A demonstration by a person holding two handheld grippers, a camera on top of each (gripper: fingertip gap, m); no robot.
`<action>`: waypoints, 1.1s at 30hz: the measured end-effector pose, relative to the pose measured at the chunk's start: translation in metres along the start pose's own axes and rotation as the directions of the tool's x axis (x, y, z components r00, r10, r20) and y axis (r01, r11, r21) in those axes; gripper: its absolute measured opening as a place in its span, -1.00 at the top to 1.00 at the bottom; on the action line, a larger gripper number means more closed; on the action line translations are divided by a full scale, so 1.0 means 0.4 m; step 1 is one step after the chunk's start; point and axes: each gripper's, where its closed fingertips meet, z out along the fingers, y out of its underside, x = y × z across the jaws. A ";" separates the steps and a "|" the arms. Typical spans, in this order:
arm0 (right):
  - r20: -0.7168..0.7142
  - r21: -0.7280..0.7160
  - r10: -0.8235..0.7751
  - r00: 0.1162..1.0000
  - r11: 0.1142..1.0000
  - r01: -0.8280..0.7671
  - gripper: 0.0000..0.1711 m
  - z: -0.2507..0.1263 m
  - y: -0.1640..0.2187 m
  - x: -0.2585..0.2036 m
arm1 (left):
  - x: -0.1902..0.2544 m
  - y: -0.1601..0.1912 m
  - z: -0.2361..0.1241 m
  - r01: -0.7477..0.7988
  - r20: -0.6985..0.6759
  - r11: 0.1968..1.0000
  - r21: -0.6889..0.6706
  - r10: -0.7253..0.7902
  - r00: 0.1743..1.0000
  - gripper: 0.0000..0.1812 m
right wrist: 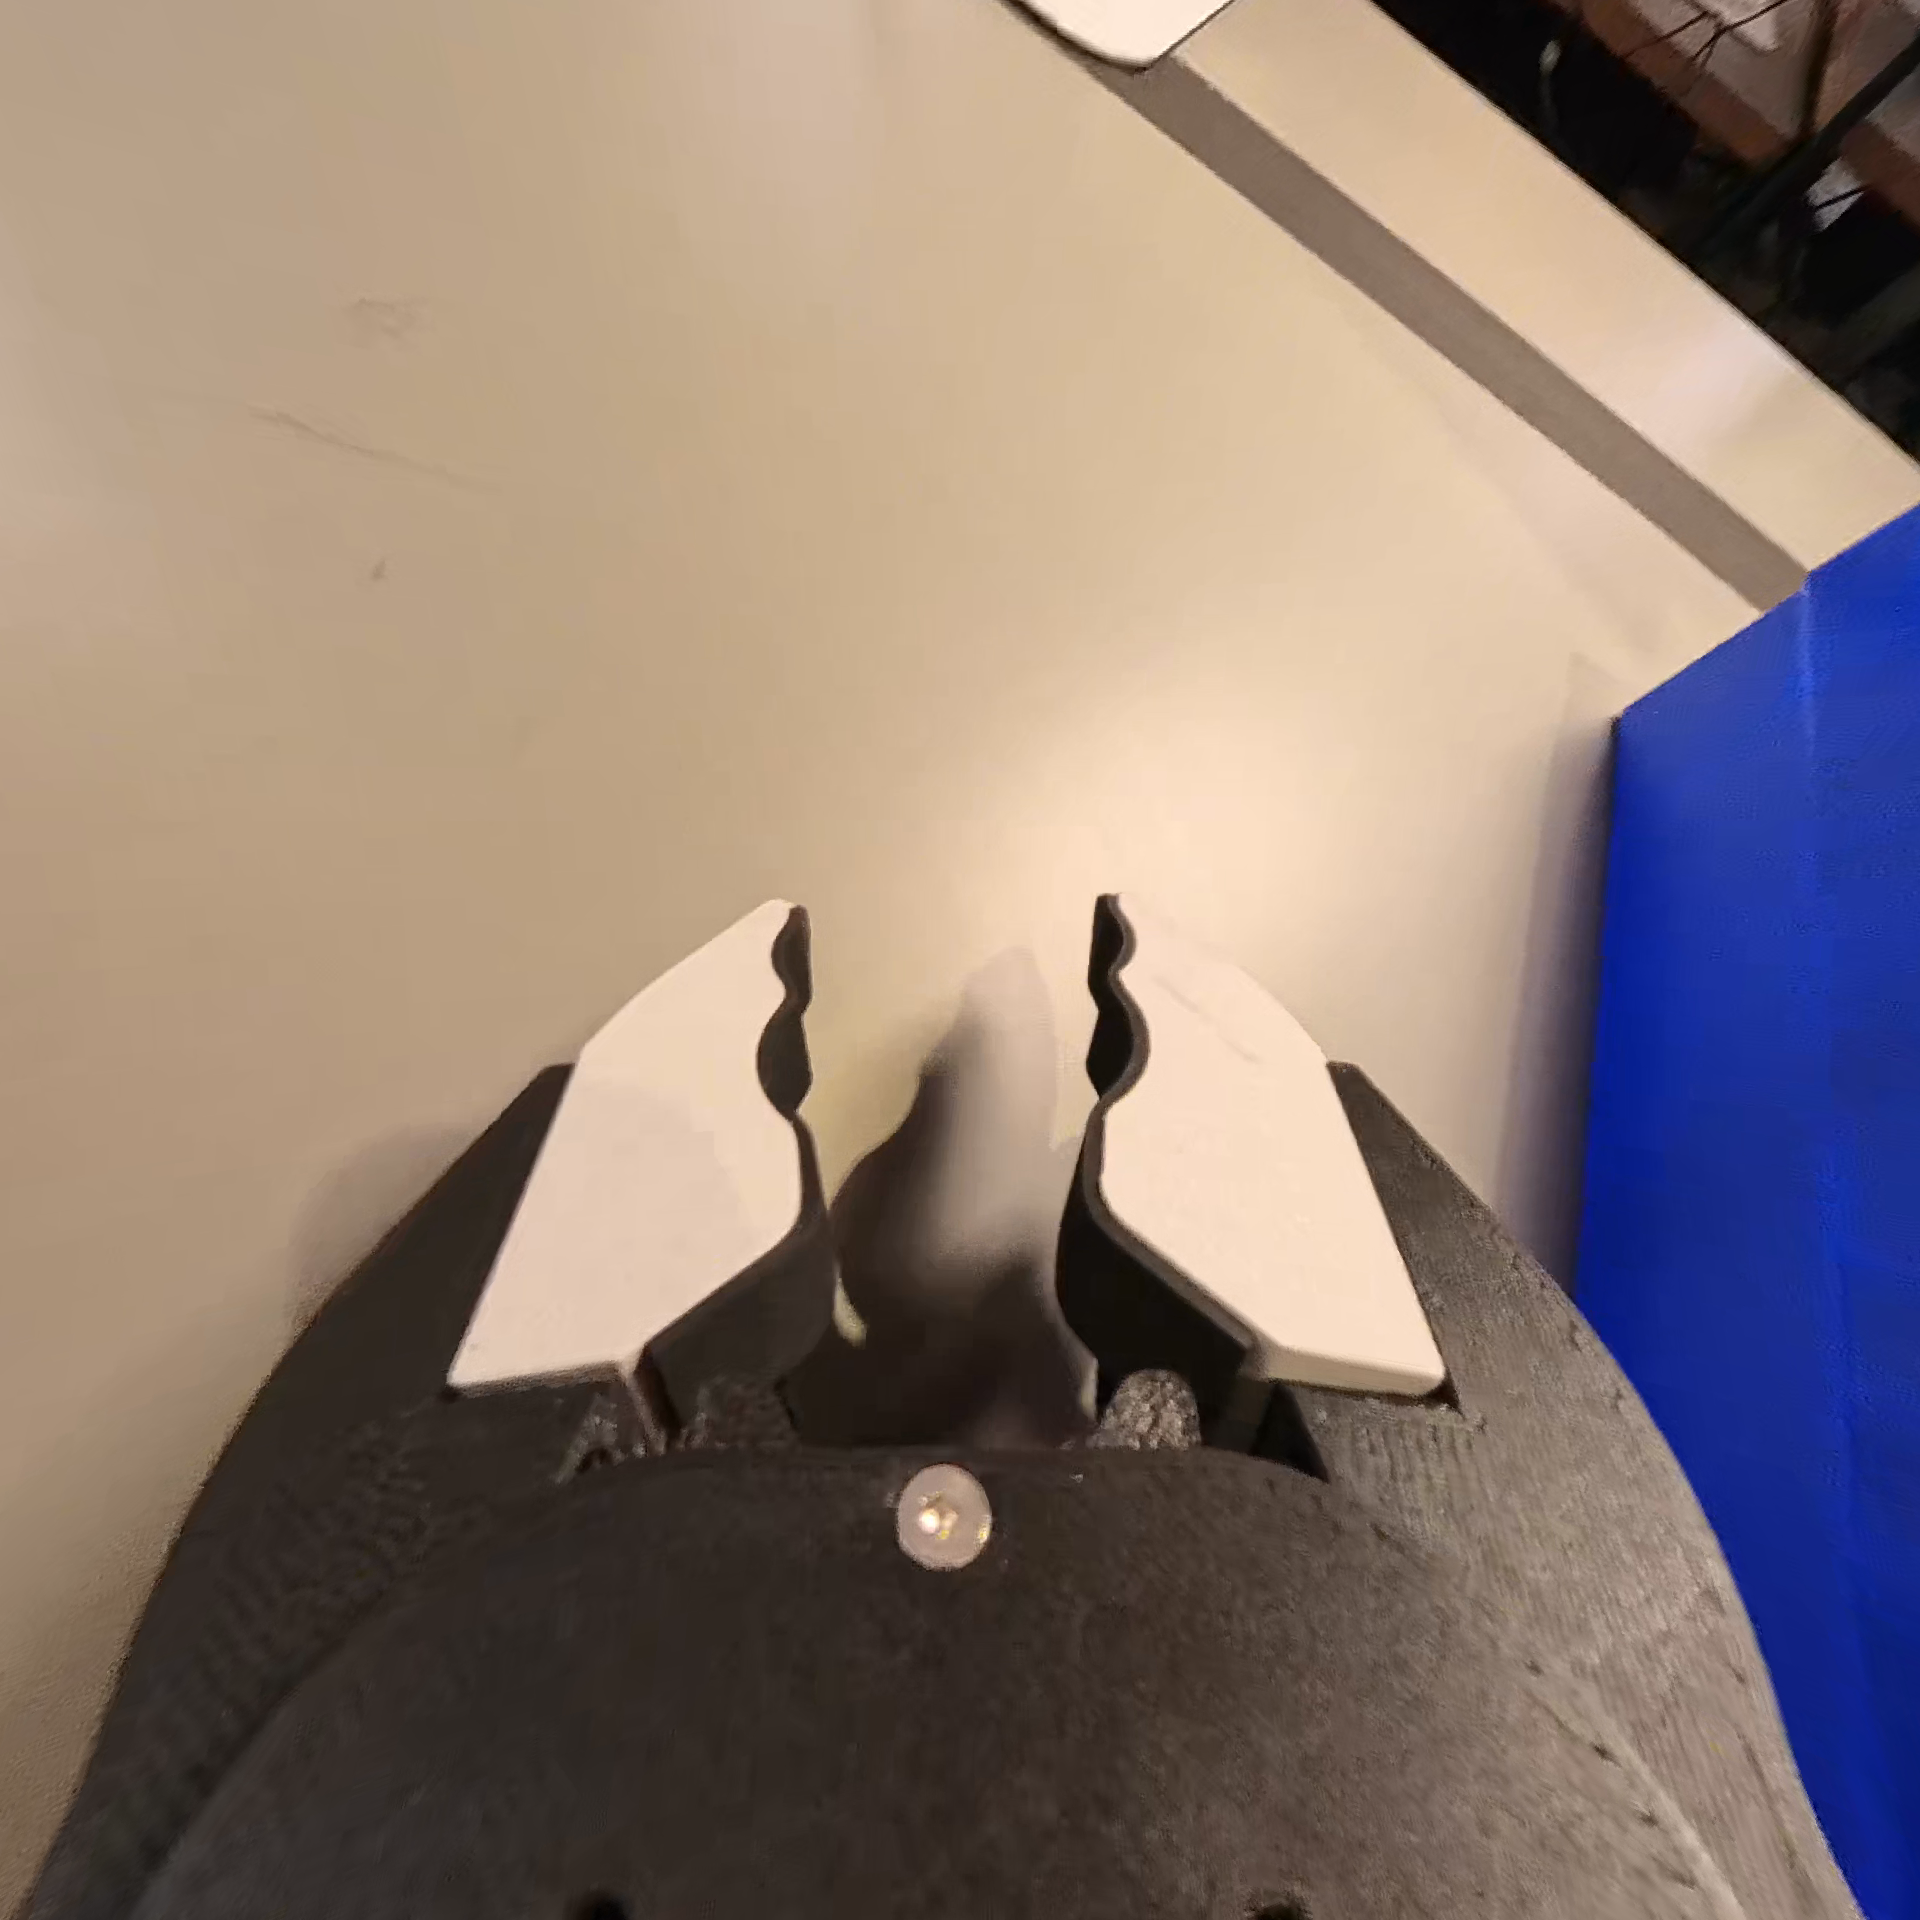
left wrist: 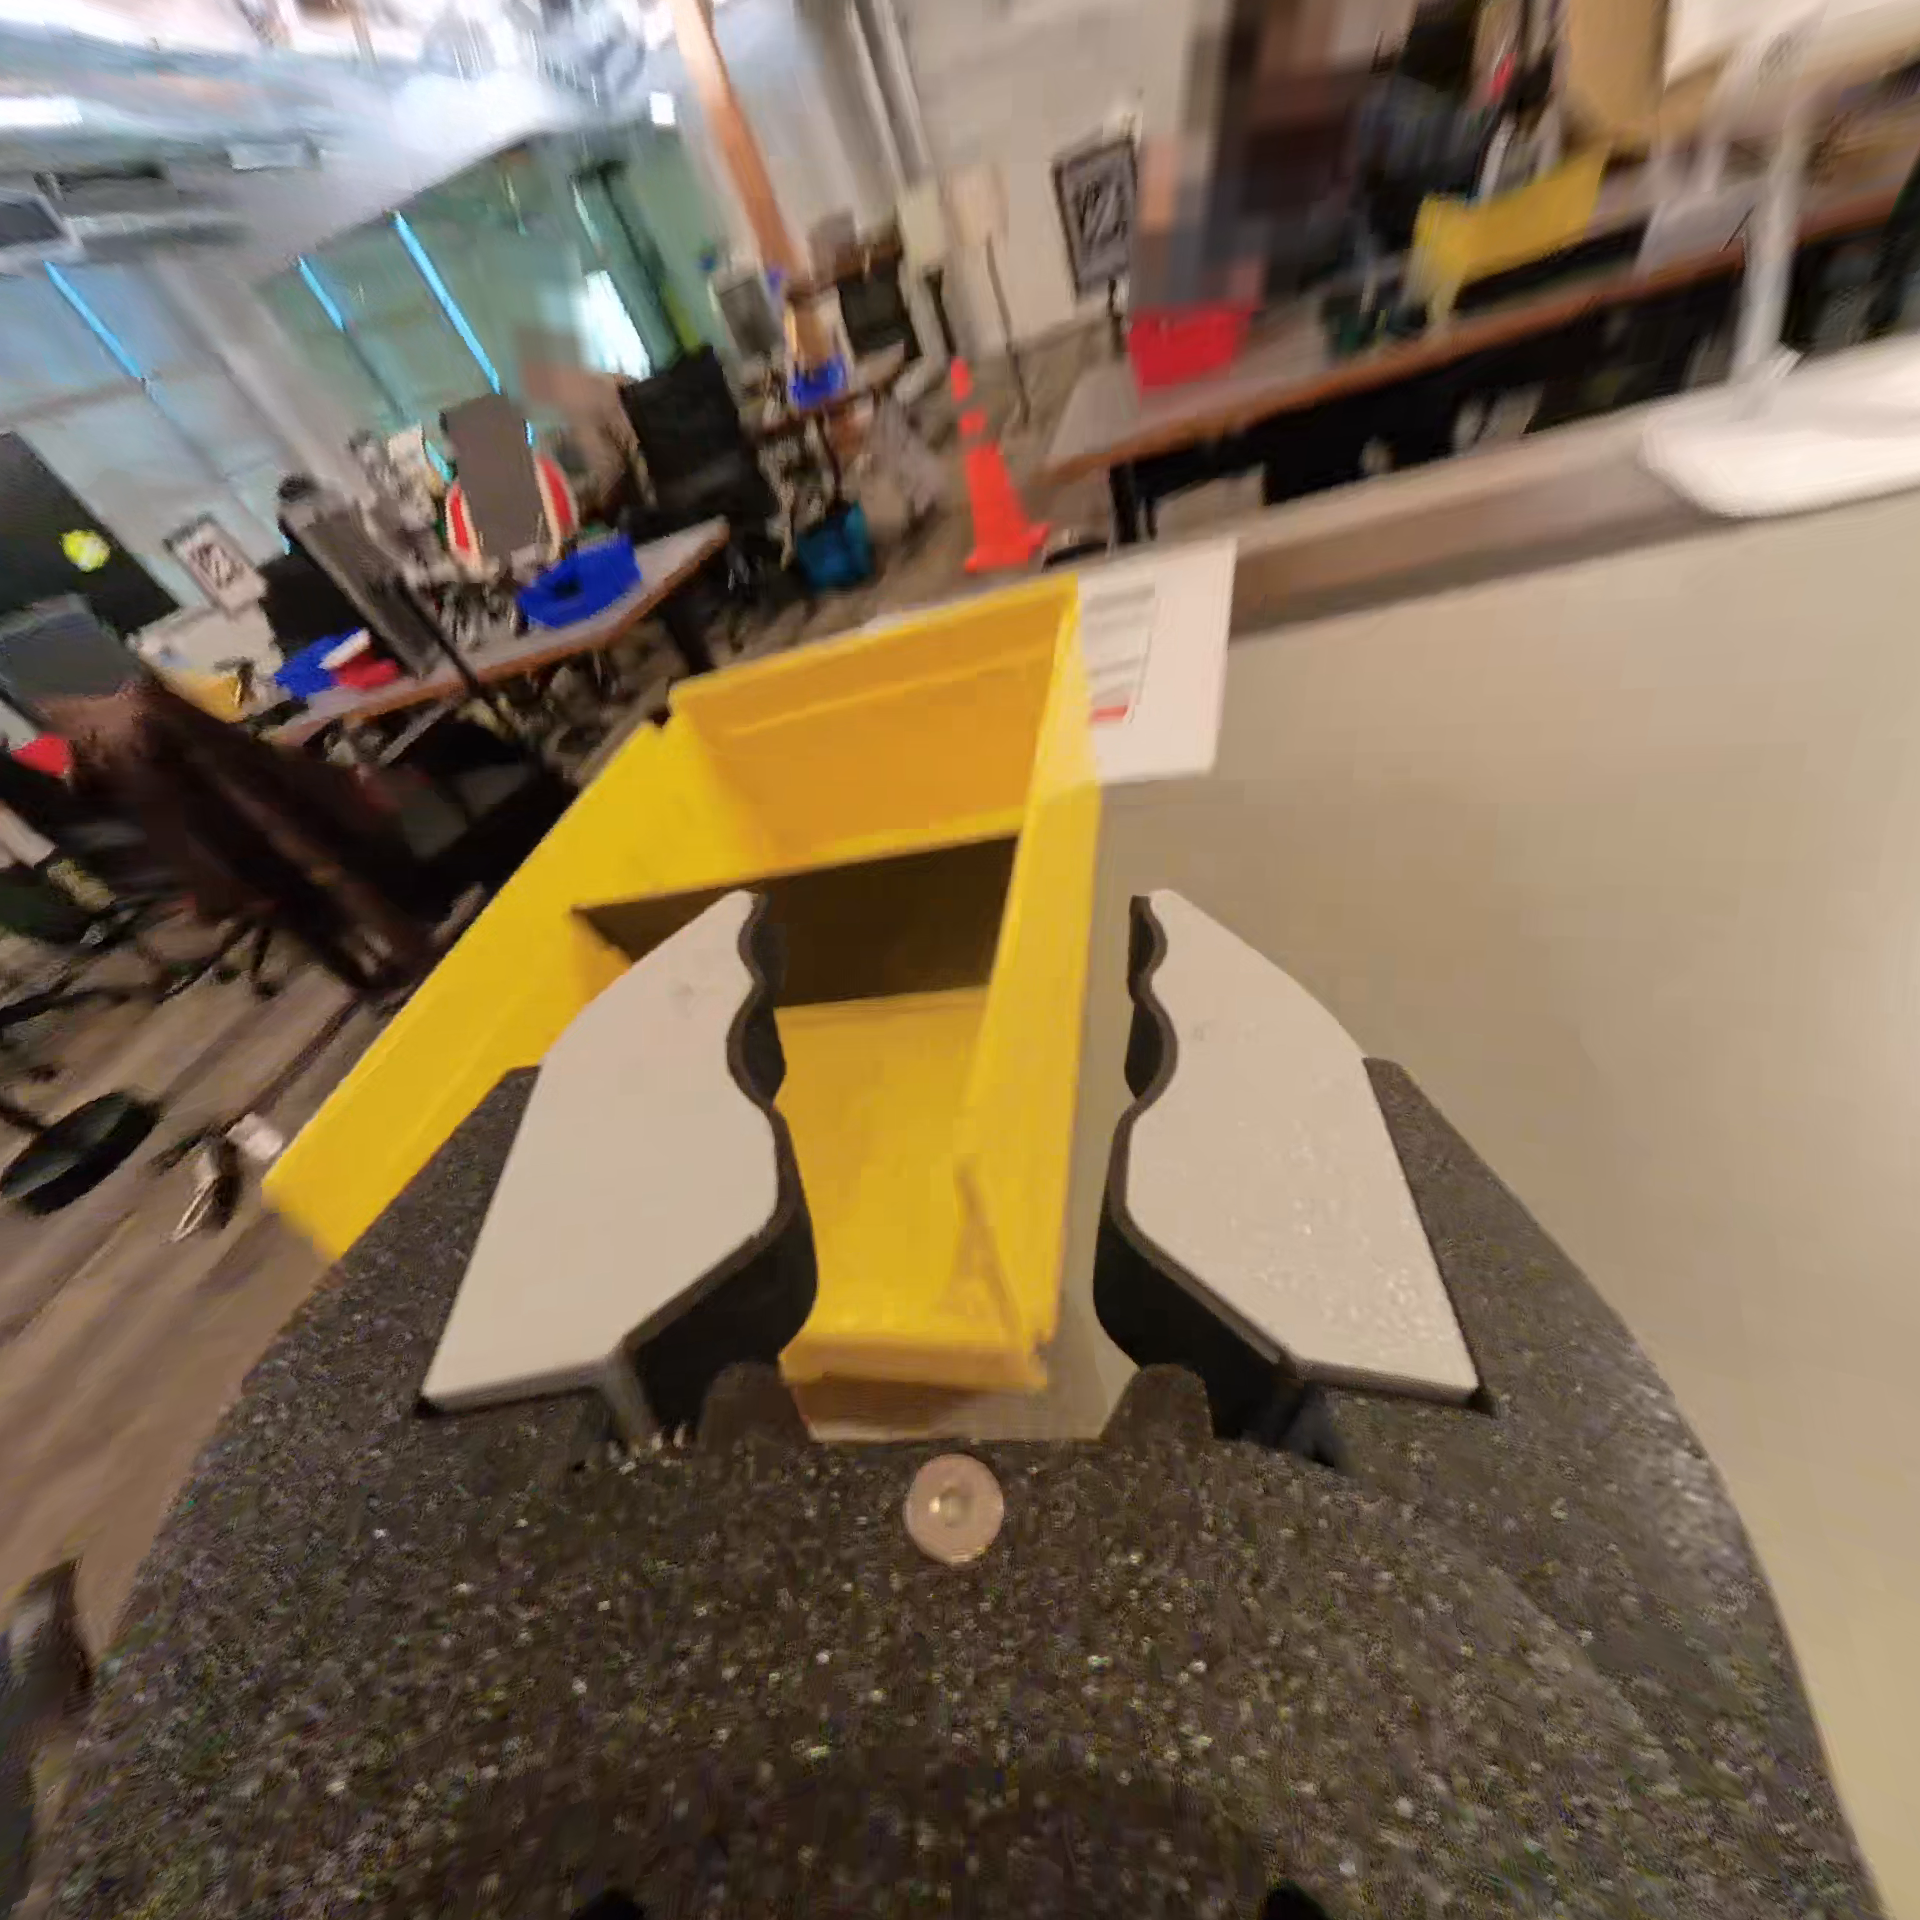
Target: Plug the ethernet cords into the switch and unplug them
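Both the left tongs (left wrist: 951,914) and right tongs (right wrist: 951,920) are held apart, empty. No cord or switch is seen; the yellow bin (left wrist: 883,748) should be searched first.

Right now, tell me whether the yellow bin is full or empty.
Empty as far as visible: yellow bin shows bare floor and walls; left gripper hides part.

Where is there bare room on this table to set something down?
The table is bare right of the yellow bin, up to the paper sheet. In the right wrist view it is bare left of the blue bin. Neither bin's side is free.
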 end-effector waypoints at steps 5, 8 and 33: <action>-0.057 0.065 0.045 0.997 0.997 -0.041 0.38 -0.039 -0.006 0.012 | 0.001 0.152 0.056 -0.004 -0.094 0.977 -0.215 -0.016 0.995 0.26; -0.129 0.106 0.057 0.990 0.993 -0.044 0.39 -0.090 0.002 0.021 | 0.004 0.163 0.073 -0.061 -0.096 0.975 -0.212 0.041 0.995 0.30; -0.404 0.131 0.083 0.911 0.991 -0.033 0.35 -0.372 0.101 0.263 | 0.205 0.029 -0.195 -0.125 -0.460 0.972 0.200 0.205 0.864 0.94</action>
